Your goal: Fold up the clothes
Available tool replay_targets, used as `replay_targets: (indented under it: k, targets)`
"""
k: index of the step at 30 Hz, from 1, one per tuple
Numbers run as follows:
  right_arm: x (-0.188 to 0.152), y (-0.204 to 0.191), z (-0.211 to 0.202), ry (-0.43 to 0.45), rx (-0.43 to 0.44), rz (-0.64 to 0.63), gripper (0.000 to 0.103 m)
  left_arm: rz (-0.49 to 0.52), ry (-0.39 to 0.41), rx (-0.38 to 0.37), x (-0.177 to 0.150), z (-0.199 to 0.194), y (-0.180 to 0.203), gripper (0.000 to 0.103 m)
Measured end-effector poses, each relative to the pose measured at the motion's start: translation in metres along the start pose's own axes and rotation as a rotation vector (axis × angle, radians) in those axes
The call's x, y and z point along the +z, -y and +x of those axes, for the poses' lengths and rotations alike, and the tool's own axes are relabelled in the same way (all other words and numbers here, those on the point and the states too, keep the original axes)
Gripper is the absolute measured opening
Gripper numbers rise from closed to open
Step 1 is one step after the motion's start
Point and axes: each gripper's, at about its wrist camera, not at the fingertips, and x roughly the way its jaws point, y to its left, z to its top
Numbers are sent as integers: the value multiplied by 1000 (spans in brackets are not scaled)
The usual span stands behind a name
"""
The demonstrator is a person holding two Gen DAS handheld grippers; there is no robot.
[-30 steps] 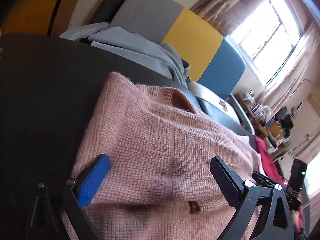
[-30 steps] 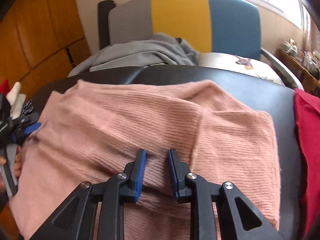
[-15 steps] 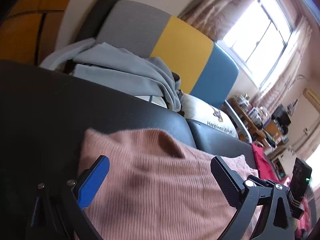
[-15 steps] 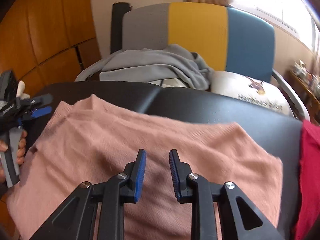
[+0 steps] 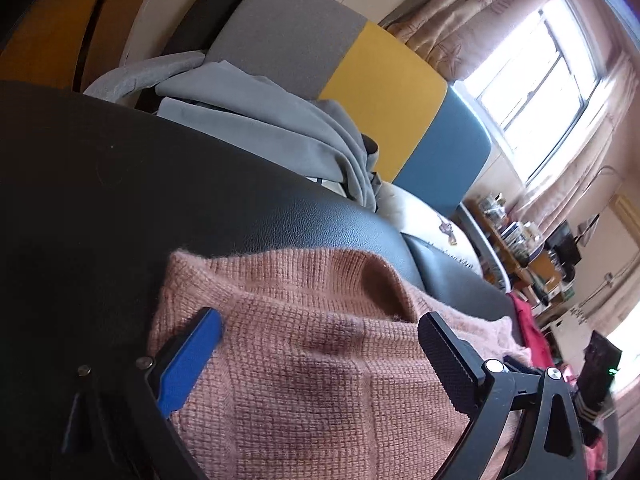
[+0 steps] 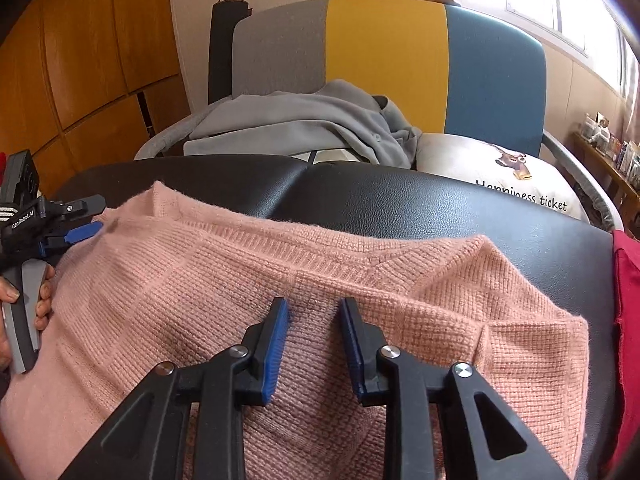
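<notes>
- Jaws of the left gripper spread wide above the pink knit sweater, gripping nothing.
- Jaws of the right gripper narrowly parted and opening, pads flanking a patch of knit, not pinching it.
- Sweater spread across the black leather surface, red garment alongside.
- Grey hoodie heaped on the tricolour chair behind.

Grey, yellow and blue chair beside bright curtained window.

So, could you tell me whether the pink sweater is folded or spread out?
Folded: the pink sweater lies doubled, one layer over another.
</notes>
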Motion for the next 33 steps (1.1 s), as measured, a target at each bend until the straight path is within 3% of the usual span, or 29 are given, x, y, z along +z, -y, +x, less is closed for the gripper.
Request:
replay_targets:
  k: [5, 8, 12, 15, 19, 21, 24, 28, 33]
  targets:
    - [0, 2, 0, 3, 15, 13, 27, 41, -33, 93, -5, -14, 21, 100]
    - [1, 6, -1, -3, 42, 33, 28, 55, -5, 69, -24, -47, 32, 102]
    - [2, 4, -31, -3, 41, 49, 28, 116, -25, 66, -62, -91, 39, 103]
    - [-19, 1, -68, 6, 68, 54, 29, 89, -46, 64, -93, -122, 31, 103]
    - [-71, 8, -111, -31, 70, 98, 29, 61, -73, 65, -135, -154, 26, 103]
    - [-100, 14, -125, -55, 26, 114, 31, 79, -111, 90, -155, -158, 23, 103]
    - [-141, 26, -130, -113, -30, 149, 33, 181, -93, 152, -175, -160, 26, 102]
    - [-162, 34, -137, 20, 13, 160, 33, 313, -91, 277, -180, -141, 37, 102]
    - [-156, 49, -136, -12, 97, 256, 33, 218, -114, 249, -164, -148, 32, 103]
